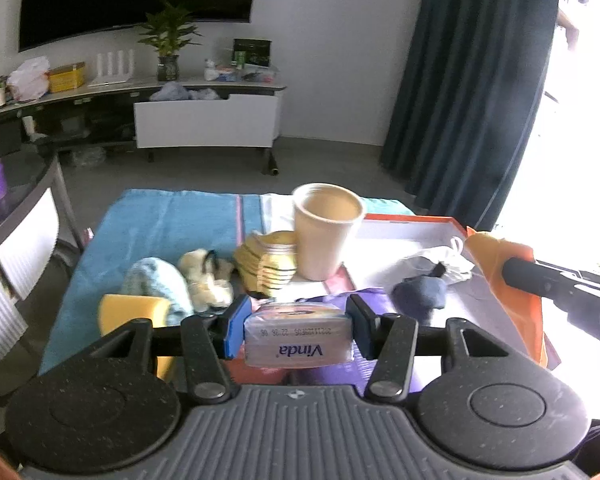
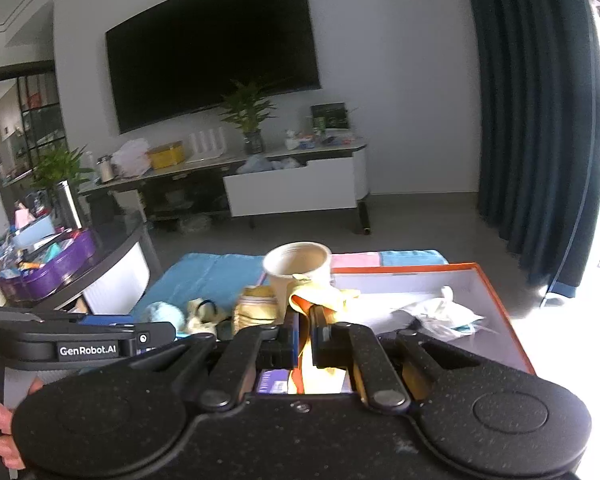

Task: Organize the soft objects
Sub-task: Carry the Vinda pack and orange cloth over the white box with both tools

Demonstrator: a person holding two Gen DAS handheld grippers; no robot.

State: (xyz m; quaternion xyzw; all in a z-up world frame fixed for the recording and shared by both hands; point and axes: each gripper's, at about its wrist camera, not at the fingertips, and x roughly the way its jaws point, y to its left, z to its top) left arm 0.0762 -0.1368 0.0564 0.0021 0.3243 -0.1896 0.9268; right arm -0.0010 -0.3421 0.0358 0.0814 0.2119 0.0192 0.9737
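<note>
Blue terry towel (image 1: 160,220) covers the desk from the near left to the far edge, with a pink band at its far right in the right wrist view. To its right lies a shallow orange-rimmed box (image 1: 412,222) with a white interior, holding a crumpled white plastic bag (image 1: 440,260); a dark blue soft item (image 1: 420,294) sits at its near left part. A cream paper cup (image 1: 324,232) stands upright between towel and box, just beside a stack of yellow cloths (image 1: 266,264) on its left. Further left on the towel lie a cream plush item (image 1: 206,276), a light blue fluffy item (image 1: 156,280) and, nearest, a yellow sponge (image 1: 132,314). The left hand-held gripper (image 1: 298,330) is above the near edge of the desk with its jaws partly closed on a white Vinda tissue pack (image 1: 298,338), its pads pressing both ends; the printed name reads upside down. The right hand-held gripper (image 2: 308,332) has its jaws fully closed on an orange and yellow cloth (image 2: 320,300), pinched between the pads and bunched beyond the fingertips; in the left wrist view this cloth hangs at the near right, over the box rim. A hand (image 2: 0,432) shows at the near left edge of the right wrist view.
</note>
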